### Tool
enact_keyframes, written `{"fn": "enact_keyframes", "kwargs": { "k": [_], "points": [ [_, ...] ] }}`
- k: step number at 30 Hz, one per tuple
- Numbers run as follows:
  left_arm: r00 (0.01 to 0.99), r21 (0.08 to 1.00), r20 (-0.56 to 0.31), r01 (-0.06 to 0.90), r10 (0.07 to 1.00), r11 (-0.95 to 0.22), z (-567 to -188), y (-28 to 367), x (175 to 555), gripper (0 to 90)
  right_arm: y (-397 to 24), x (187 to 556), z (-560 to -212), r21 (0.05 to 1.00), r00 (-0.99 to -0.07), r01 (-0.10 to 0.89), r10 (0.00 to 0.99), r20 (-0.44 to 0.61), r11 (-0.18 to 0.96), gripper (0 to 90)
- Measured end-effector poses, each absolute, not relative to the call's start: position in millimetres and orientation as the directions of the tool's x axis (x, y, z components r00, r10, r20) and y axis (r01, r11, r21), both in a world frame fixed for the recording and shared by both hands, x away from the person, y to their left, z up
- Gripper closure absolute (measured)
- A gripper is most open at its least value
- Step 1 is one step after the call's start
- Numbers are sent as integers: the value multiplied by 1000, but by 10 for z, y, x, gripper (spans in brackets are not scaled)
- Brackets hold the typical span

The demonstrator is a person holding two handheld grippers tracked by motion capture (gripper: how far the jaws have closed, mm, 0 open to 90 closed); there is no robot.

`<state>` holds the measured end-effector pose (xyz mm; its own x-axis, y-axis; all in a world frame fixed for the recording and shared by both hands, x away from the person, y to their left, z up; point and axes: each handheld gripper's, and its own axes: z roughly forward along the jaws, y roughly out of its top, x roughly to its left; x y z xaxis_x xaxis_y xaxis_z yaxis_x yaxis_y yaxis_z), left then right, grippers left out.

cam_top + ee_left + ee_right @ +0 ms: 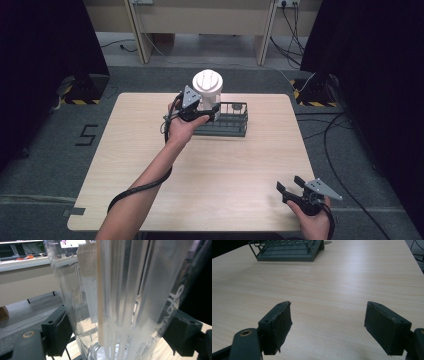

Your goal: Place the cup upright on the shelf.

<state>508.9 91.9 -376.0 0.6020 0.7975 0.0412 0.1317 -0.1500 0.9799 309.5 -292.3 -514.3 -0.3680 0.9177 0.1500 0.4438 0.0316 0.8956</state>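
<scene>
Clear tumbler (209, 90) sits clamped in left hand-held gripper (200, 111) at the dish rack's (235, 125) left end. Smooth wall could slip. Right hand-held gripper (296, 189) idles apart near counter (225, 170) edge.

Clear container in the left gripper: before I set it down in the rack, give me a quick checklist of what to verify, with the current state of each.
1. Grip: left gripper has a jaw on each side of the clear container, against its wall. Ok.
2. Container upright: white lid on top, body vertical in the high view. Ok.
3. Position over the wire rack: it sits at the rack's left end. Cannot tell whether it already rests inside.
4. Rack's right part free of items. Ok.
5. Right gripper out of the way: open, at the near right corner of the table. Ok.
</scene>
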Motion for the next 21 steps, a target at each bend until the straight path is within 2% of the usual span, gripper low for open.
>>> {"fn": "enact_keyframes", "kwargs": {
  "k": [21],
  "points": [
    [561, 973, 26, 177, 827, -151, -3896, 712, 5441, 179, -2922, 3095, -5142, 894, -369, 446, 917, 153, 30, 222]
  ]
}}
